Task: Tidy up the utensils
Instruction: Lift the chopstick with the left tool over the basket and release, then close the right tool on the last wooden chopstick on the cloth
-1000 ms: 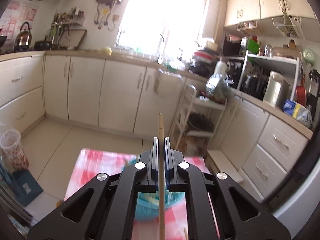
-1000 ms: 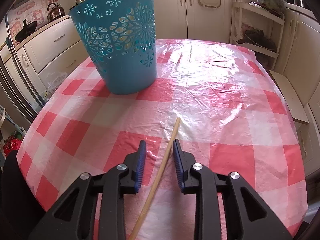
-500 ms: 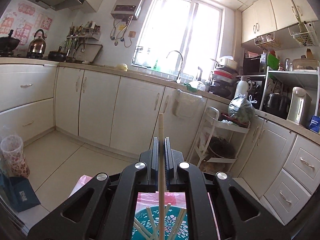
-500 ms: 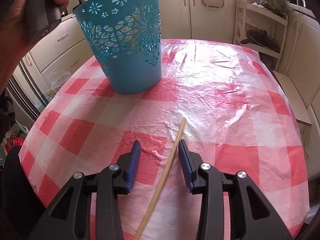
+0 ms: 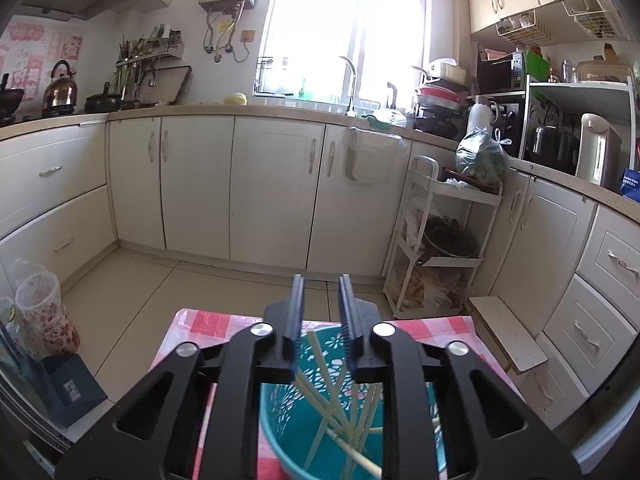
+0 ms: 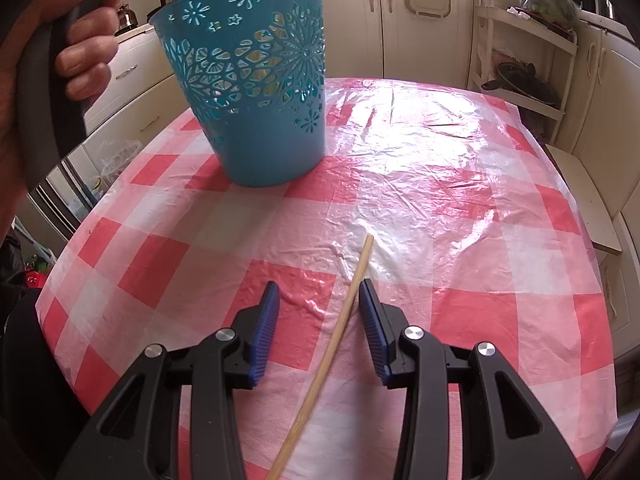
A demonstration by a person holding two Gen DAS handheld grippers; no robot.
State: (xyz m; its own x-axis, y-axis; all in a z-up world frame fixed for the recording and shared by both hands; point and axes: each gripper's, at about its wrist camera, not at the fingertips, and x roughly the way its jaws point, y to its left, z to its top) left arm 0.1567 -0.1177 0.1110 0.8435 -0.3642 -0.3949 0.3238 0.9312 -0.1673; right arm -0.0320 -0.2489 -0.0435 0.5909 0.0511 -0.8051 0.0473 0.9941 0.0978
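Your left tongs hang above the teal cut-out bin with the jaws opening and nothing between them; several pale chopsticks already lean crossed inside the bin, which stands toward the far left edge of the worktop on its red-and-white checked plastic cover. Your right tongs are parted about halfway, straddling a single wooden chopstick that lies flat near the worktop's near edge; the right pad sits just beside the stick and the left pad is clearly apart from it, so nothing is gripped yet. The main risk here is in the close: if the pads meet off-centre, the thin round stick will likely roll or skate on the slick plastic and slip out. Pressing down too hard could snag and drag the wrinkled cover, and that would tug the bin. Your left hand is close beside the bin's rim, so a careless swing could tip the light bin and spill the chopsticks
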